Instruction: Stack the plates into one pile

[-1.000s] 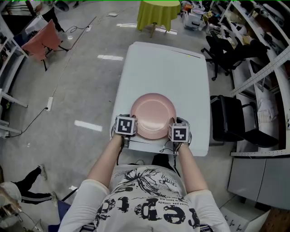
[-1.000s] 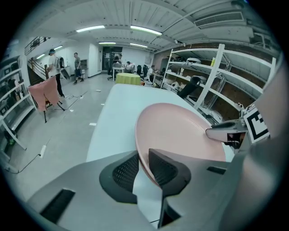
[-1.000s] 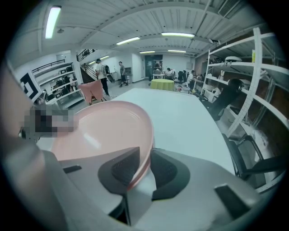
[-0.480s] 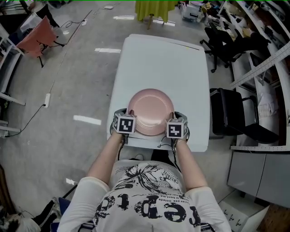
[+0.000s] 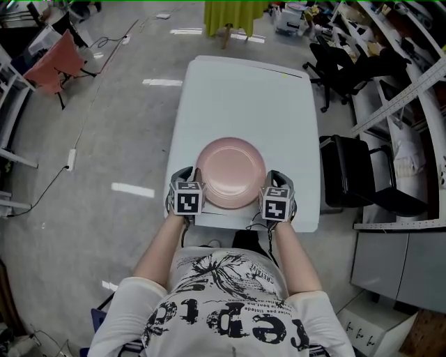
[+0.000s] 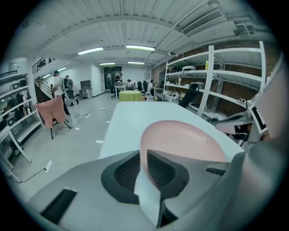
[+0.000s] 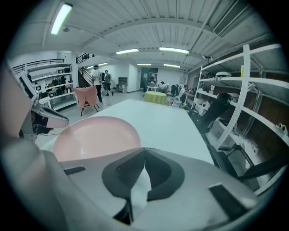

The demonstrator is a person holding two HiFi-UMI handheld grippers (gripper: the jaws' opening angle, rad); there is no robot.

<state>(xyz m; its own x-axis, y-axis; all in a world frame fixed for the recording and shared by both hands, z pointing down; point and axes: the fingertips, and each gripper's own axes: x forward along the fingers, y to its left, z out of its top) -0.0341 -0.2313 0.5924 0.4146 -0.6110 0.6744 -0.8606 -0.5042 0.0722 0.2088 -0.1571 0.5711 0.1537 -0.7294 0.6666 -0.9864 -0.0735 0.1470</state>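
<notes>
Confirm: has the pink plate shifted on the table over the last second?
No. The pink plate keeps the same gap to the white table at its near edge, and the same place between its sides.

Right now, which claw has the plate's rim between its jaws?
The left claw: its jaws just closed further on the pink plate. The right claw is shut and empty.

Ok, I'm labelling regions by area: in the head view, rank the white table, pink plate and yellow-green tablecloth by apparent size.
1. white table
2. pink plate
3. yellow-green tablecloth, far off and cut by the top edge, so smallest only in appearance.
</notes>
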